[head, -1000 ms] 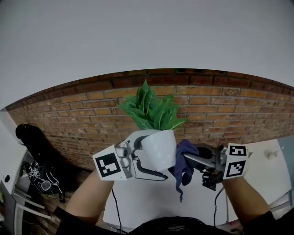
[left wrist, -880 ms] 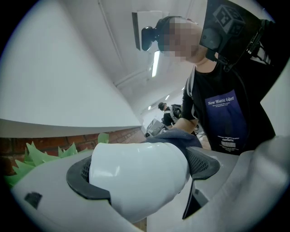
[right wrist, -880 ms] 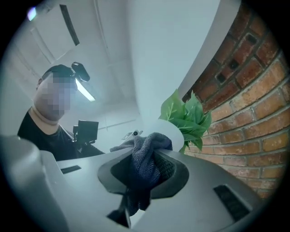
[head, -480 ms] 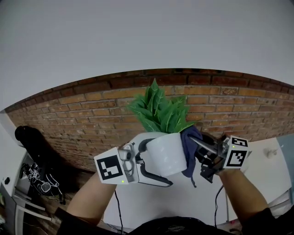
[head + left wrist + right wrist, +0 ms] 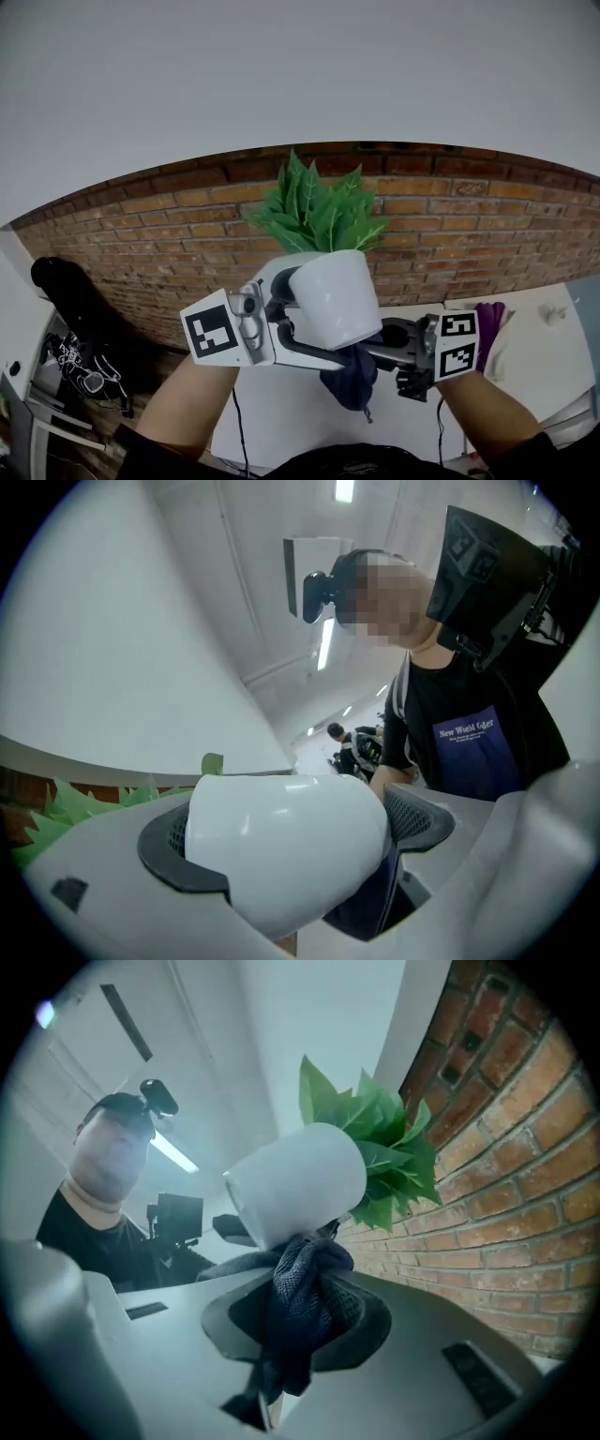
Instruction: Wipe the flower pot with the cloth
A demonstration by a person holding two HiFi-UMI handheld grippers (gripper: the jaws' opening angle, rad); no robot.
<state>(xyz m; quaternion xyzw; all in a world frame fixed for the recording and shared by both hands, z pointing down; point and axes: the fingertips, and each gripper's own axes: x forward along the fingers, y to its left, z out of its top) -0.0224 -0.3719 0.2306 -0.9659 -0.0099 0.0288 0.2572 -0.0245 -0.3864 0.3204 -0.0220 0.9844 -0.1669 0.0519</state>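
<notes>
- Flower pot (image 5: 330, 298), white with green leaves (image 5: 314, 211), hangs tilted at the centre of the head view, in front of the brick wall (image 5: 459, 225)
- My left gripper (image 5: 291, 850) is clamped on the pot's body, one pad on either side
- My right gripper (image 5: 302, 1326) pinches the bunched dark blue cloth (image 5: 349, 380), jaws nearly together on it, at lower centre and seemingly touching the pot's base
- I judge the wiping is under way, at the bottom of the pot
- Next I should rub the cloth across the base and up the wall, pressing lightly so the pot does not slip from my left jaws

All three cameras closely face the same flower pot (image 5: 333, 295).
</notes>
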